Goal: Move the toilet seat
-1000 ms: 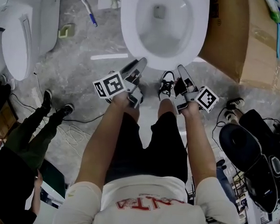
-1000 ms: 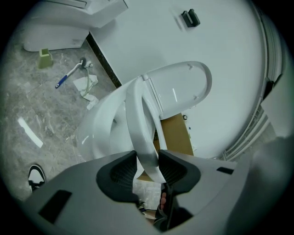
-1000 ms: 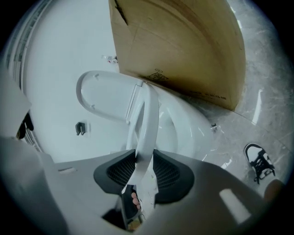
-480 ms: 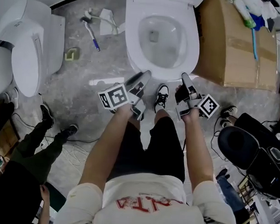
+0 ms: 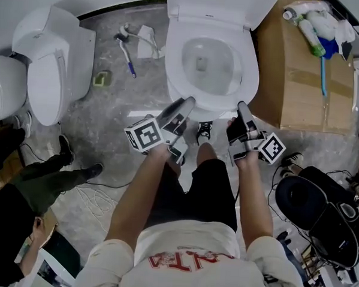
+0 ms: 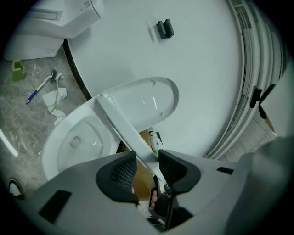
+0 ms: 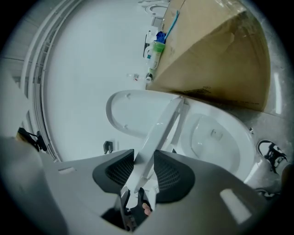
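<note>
A white toilet (image 5: 210, 66) stands ahead, its lid (image 5: 222, 7) raised against the wall. The toilet seat (image 5: 174, 73) is tilted up off the bowl at its front. My left gripper (image 5: 184, 104) holds the seat's front-left rim. In the left gripper view the seat (image 6: 117, 126) runs between the jaws of the left gripper (image 6: 147, 167), tight to the right-hand pad. My right gripper (image 5: 241, 108) has the front-right rim. Its jaws have just been opening, and the seat (image 7: 161, 133) fills the gap in the right gripper (image 7: 143, 172), touching both pads.
A second toilet (image 5: 48, 67) stands at the left, with a brush (image 5: 127, 50) on the floor beside it. A cardboard box (image 5: 303, 74) with bottles (image 5: 315, 24) on top flanks the toilet's right side. A black bag (image 5: 320, 207) lies at the right, and a bystander's legs (image 5: 46, 175) at the left.
Both grippers have risen with the seat's front rim held between their jaws, and the seat has swung up off the bowl. More of the raised lid and wall now shows.
</note>
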The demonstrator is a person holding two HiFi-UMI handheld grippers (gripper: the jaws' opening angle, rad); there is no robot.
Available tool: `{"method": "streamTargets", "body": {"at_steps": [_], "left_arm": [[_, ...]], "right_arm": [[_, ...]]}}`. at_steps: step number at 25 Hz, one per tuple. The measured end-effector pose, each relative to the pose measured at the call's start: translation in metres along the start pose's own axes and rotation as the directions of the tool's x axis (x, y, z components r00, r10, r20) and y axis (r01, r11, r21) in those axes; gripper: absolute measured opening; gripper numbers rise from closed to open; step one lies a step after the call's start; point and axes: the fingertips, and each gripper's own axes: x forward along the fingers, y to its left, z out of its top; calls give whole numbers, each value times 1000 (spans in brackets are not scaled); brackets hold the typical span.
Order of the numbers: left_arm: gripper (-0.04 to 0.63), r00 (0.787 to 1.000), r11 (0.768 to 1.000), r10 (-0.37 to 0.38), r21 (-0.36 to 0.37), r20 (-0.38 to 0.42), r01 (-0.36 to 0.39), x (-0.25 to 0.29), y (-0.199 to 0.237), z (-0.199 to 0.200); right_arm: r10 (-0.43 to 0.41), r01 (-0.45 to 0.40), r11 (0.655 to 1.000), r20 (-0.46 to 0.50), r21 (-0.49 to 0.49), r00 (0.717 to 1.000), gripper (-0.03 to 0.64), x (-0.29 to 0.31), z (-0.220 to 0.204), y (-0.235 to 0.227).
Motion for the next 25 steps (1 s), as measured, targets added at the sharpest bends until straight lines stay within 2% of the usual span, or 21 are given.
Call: {"method": "streamTargets", "body": {"at_steps": [7,11,14,25], "left_arm": [[153,996,998,-44,48,77,41,11,-35,37],[153,993,997,-59,46,102,54,21,-49,52],[152,989,997,-72,15,131,71,31,-62,67],[147,983,998,-60,4,172,60,71,-102,118]], "right_arm": [[92,-92,996,0,2,996,133,24,22,45],[137,-137,991,-8,-1,991,133,38,36,64],[169,-169,986,-10,-6,986,135,54,48,81],[162,-162,987,-9,14,987,138,99,93,121]]}}
